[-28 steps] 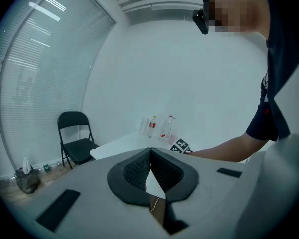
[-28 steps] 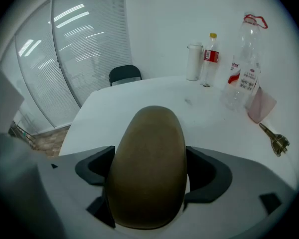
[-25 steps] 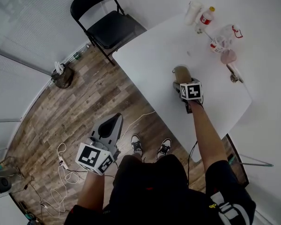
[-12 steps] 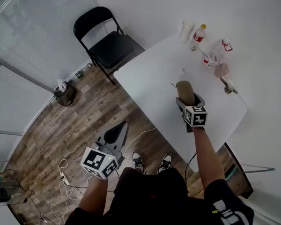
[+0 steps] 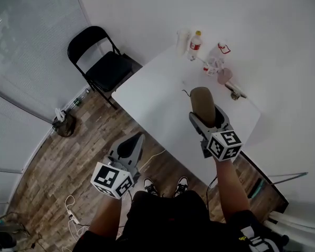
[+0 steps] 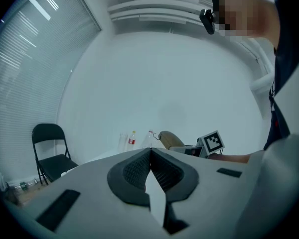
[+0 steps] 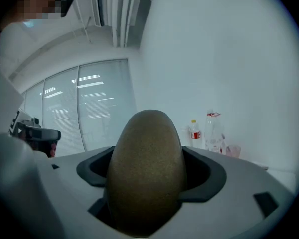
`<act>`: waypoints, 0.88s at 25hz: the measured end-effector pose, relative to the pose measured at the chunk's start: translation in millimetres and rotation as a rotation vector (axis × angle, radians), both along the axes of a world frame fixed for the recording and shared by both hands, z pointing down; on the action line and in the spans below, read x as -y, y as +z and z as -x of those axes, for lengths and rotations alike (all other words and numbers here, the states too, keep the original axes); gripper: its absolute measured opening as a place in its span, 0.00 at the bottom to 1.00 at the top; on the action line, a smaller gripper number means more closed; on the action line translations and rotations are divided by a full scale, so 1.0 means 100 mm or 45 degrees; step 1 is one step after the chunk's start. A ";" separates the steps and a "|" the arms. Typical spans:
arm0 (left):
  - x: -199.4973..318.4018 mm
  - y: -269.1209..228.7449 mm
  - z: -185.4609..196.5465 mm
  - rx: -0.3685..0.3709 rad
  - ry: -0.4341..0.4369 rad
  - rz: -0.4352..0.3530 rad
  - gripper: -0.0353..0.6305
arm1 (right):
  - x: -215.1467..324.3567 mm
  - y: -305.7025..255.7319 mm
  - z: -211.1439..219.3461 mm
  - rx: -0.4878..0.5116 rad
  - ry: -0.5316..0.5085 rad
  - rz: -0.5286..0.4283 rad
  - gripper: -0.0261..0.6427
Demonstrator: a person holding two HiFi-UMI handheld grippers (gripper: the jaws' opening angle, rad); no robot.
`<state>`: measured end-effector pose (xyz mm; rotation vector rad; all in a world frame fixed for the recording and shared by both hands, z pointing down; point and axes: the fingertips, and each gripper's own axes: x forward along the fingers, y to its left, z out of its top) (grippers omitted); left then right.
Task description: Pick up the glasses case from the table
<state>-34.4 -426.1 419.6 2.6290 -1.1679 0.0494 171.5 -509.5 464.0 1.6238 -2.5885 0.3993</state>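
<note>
The brown oval glasses case (image 5: pixel 202 103) is lifted off the white table (image 5: pixel 157 96), held lengthways in my right gripper (image 5: pixel 209 116), which is shut on it. In the right gripper view the glasses case (image 7: pixel 145 171) fills the middle, with my right gripper (image 7: pixel 148 176) clamped on its sides. My left gripper (image 5: pixel 129 146) hangs over the wooden floor to the left of the table, shut with nothing in it. In the left gripper view my left gripper (image 6: pixel 150 168) has its jaws pressed together, and the glasses case (image 6: pixel 170 139) shows far off.
At the table's far end stand a red-labelled bottle (image 5: pixel 195 45), a white cup (image 5: pixel 182 41), a clear bottle (image 5: pixel 215 59) and a pink cup (image 5: pixel 224 75). A black folding chair (image 5: pixel 101 66) stands left of the table. The wall lies close behind.
My right gripper has risen off the table with the glasses case in it. The head view has shifted, so the table now sits higher and further left. My left gripper stays low and shut.
</note>
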 end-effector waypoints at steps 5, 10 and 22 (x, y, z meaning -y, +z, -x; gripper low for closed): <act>-0.11 -0.34 -0.06 -0.010 0.030 -0.094 0.08 | -0.53 -0.69 0.01 -0.013 -0.019 -0.162 0.65; -0.30 -0.67 -0.08 0.004 0.008 -0.130 0.08 | -1.01 -1.19 -0.09 0.081 -0.024 -0.224 0.65; -0.56 -1.12 -0.30 0.002 0.025 -0.254 0.08 | -1.56 -1.83 -0.24 -0.010 -0.021 -0.439 0.65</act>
